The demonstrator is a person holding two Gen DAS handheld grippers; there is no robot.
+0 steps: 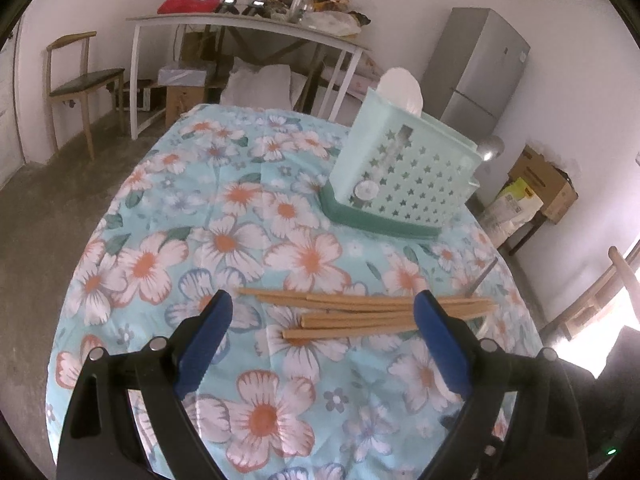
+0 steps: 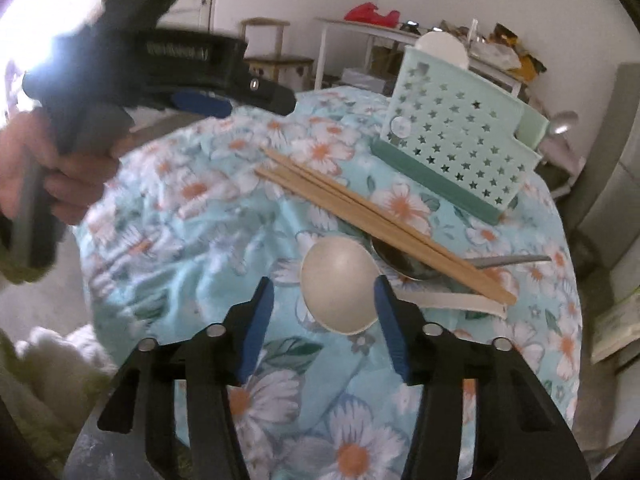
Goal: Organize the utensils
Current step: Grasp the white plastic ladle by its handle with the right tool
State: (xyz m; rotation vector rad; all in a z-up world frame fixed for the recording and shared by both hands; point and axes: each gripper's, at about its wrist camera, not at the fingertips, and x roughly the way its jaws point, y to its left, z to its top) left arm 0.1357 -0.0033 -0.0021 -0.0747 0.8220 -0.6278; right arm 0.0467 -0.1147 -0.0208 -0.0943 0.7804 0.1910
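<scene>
While the right claw hangs spread around a white spoon, nothing is pinched.
Smooth oval bowl, flat handle under tan wooden chopsticks, near the tabletop edge; left claw spread.

I count one white spoon lying just ahead of my right claw, and one metal spoon beyond it under the chopsticks. The chopsticks number about six, though they overlap and I cannot be sure. One green basket stands farther off, holding one white utensil and one metal ladle.
</scene>
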